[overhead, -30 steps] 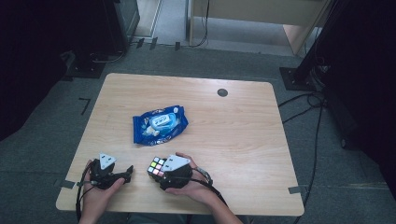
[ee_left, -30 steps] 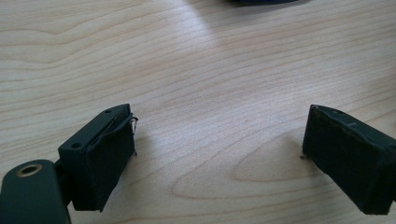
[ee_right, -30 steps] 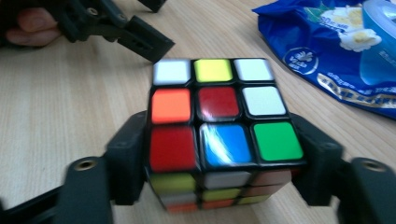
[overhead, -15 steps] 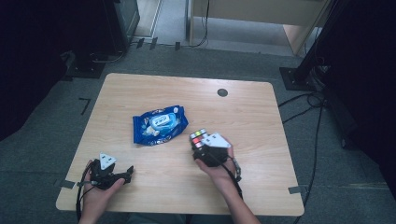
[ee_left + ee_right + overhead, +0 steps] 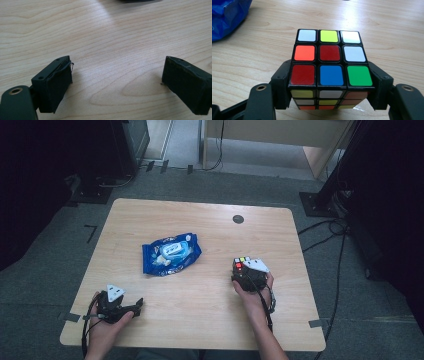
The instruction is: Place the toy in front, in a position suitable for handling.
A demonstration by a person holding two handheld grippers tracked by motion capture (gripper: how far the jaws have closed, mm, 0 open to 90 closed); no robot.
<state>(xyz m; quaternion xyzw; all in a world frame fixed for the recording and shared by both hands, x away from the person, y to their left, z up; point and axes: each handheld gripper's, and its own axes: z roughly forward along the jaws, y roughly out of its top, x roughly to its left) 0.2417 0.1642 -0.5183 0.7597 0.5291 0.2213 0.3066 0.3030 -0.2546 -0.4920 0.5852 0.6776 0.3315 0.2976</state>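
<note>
A scrambled puzzle cube [image 5: 330, 67] with coloured stickers sits between the two black jaws of my right gripper [image 5: 329, 87], which press on its left and right sides. From above, the cube [image 5: 241, 264] and right gripper [image 5: 248, 275] are at the table's right side, in front of the middle. My left gripper [image 5: 131, 307] lies near the front left corner, held by a hand, with its jaws pointing right. Its two pads [image 5: 53, 90] stand wide apart over bare wood with nothing between them.
A blue wet-wipe pack [image 5: 171, 253] lies at the middle of the wooden table [image 5: 210, 320]; its blue edge [image 5: 229, 15] shows to the left of the cube. A dark round cable hole [image 5: 238, 219] sits near the back edge. Stands and cables ring the table on the floor.
My right gripper has carried the cube from the front middle, beside the left gripper, rightward and away to the table's right side. The left gripper has stayed put.
</note>
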